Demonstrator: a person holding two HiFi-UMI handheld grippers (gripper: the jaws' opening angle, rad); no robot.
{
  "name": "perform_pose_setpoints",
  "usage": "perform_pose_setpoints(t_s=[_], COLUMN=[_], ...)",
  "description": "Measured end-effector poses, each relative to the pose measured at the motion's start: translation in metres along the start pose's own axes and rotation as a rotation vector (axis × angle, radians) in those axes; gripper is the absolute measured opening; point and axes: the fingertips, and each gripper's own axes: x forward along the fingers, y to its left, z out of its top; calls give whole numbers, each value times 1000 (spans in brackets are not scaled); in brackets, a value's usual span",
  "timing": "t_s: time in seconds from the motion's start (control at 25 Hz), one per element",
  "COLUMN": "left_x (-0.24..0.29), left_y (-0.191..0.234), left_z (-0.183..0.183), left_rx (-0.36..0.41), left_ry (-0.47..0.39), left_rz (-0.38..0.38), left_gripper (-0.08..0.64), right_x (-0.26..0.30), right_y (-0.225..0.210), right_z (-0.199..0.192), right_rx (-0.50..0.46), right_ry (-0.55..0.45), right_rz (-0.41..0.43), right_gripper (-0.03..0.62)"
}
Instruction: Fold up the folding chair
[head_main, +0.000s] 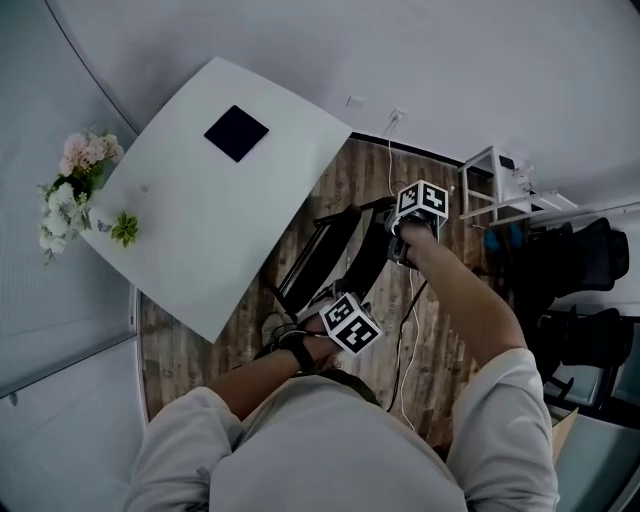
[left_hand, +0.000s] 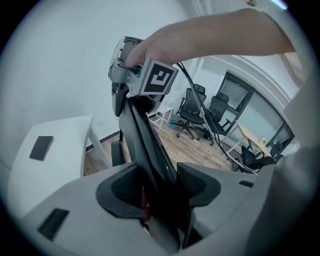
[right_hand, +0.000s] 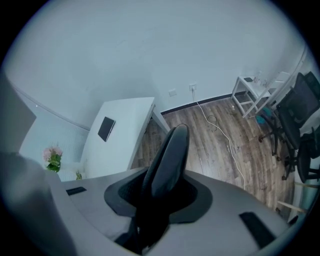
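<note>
folding chair (head_main: 368, 262), black: standing folded nearly flat on the wood floor (head_main: 185, 345), just beside the white table (head_main: 200, 200). left gripper (left_hand: 157, 186): clamping its frame with jaws half-spread, steadying it. right gripper (right_hand: 161, 192): pinching the upper edge narrowly, probably keeping the halves together.

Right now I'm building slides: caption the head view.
Left gripper and right gripper clamp the black folding chair beside a white table.

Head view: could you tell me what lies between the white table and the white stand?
The black folding chair stands between the white table and the white stand, on wood floor with a white cable; the head view shows it.
</note>
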Motion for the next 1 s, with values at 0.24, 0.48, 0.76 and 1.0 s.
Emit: perform_pose_setpoints(t_s=[0.24,0.48,0.76,1.0], left_x=[-16,-30,-43,-54], left_y=[46,98,147,182], left_z=[-8,-8,-13,-26], left_rx=[-24,-40,-66,-62], left_ry=[-15,-44,-37,-35], left_rz=[-20,-39,-10,81], left_gripper=[221,213,207,221], right_x=[19,41,59,63], right_y=[37,72,117,158], right_z=[16,44,67,74], right_rx=[6,40,19,1], right_ry=[6,-8,-36,-153], right_rz=[-1,33,131,283], right_gripper=[135,175,244,298])
